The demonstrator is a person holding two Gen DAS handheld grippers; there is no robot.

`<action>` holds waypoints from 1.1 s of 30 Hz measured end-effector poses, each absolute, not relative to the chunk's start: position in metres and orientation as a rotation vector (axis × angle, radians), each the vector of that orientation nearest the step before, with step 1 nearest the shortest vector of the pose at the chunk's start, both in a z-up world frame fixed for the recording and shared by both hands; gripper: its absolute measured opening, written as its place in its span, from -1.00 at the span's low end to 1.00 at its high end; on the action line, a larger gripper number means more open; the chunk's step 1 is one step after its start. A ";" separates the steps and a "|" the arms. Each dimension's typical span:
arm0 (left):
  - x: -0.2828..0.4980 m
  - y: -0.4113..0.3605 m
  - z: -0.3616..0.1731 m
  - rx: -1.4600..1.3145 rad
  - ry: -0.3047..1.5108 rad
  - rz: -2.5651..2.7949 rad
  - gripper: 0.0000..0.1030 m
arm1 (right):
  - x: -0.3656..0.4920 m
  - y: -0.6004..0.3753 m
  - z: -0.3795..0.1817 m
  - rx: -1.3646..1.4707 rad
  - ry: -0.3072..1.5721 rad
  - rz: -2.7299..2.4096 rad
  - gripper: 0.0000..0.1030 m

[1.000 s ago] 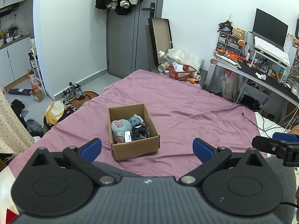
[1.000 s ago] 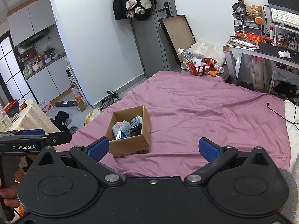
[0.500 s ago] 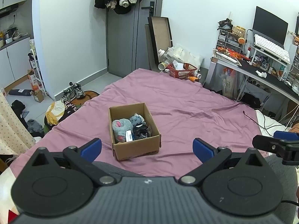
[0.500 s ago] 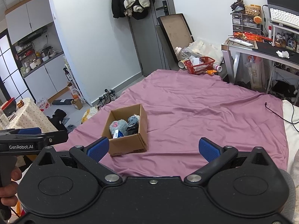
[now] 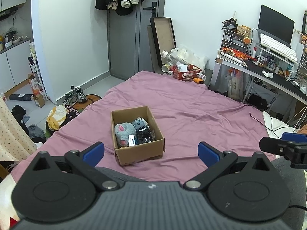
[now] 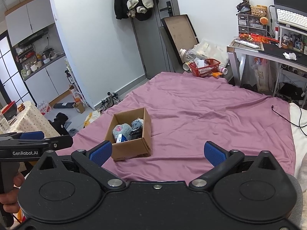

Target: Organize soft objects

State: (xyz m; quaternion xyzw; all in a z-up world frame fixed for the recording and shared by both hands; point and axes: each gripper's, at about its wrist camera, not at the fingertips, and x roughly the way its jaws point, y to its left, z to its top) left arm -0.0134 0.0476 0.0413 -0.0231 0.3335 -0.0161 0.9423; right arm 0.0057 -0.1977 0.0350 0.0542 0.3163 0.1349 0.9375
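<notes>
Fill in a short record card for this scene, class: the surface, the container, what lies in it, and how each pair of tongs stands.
surface: purple bedsheet
container: open cardboard box, resting on the sheet
contents: grey plush toy, smaller blue-grey plush, black wrapped item
left tongs: open, holding nothing, short of the box
right tongs: open, holding nothing, short of the box
loose soft items on the sheet: none visible
</notes>
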 end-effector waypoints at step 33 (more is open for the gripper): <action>-0.009 0.046 0.035 -0.050 0.695 -0.046 1.00 | 0.008 -0.199 0.030 0.100 0.655 0.273 1.00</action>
